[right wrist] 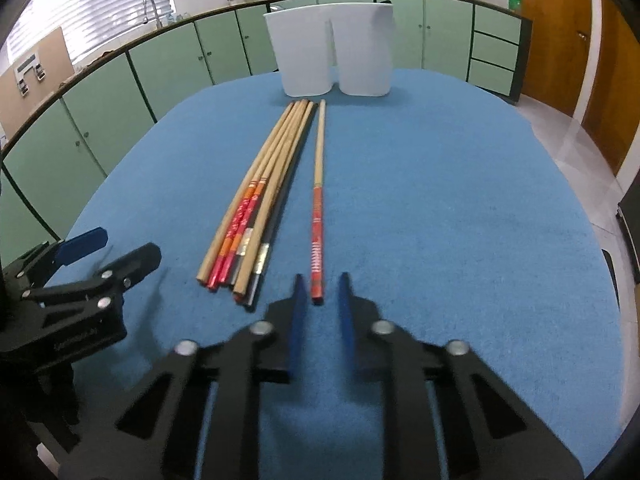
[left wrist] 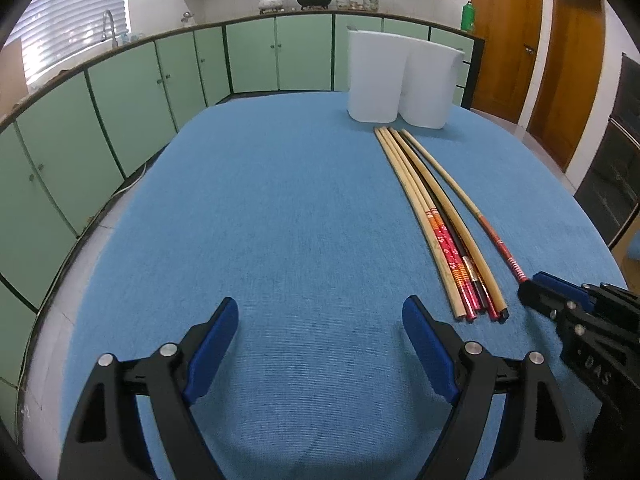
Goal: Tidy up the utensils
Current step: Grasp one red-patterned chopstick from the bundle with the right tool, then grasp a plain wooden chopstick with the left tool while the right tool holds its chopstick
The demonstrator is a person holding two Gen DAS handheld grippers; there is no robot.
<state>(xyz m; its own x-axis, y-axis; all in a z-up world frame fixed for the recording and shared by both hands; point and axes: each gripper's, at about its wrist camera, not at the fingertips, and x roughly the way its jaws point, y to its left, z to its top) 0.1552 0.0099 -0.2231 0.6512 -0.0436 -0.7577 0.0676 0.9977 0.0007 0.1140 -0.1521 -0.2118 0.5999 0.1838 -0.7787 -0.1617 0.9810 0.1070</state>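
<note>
A bundle of chopsticks (right wrist: 256, 208) lies flat on the blue worktop (right wrist: 440, 220), packed side by side, tan shafts ending in red, orange and black decorated handles; their thin tips point toward a white two-compartment holder (right wrist: 332, 52). One single chopstick (right wrist: 318, 200), tan with a red patterned handle, lies just beside the bundle on its right, apart from it and roughly parallel. The holder stands upright at the far end of the worktop, near the tips.

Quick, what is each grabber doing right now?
Left gripper: fingers open, holding nothing.
Right gripper: fingers closed on the lone chopstick, at its red end.
</note>
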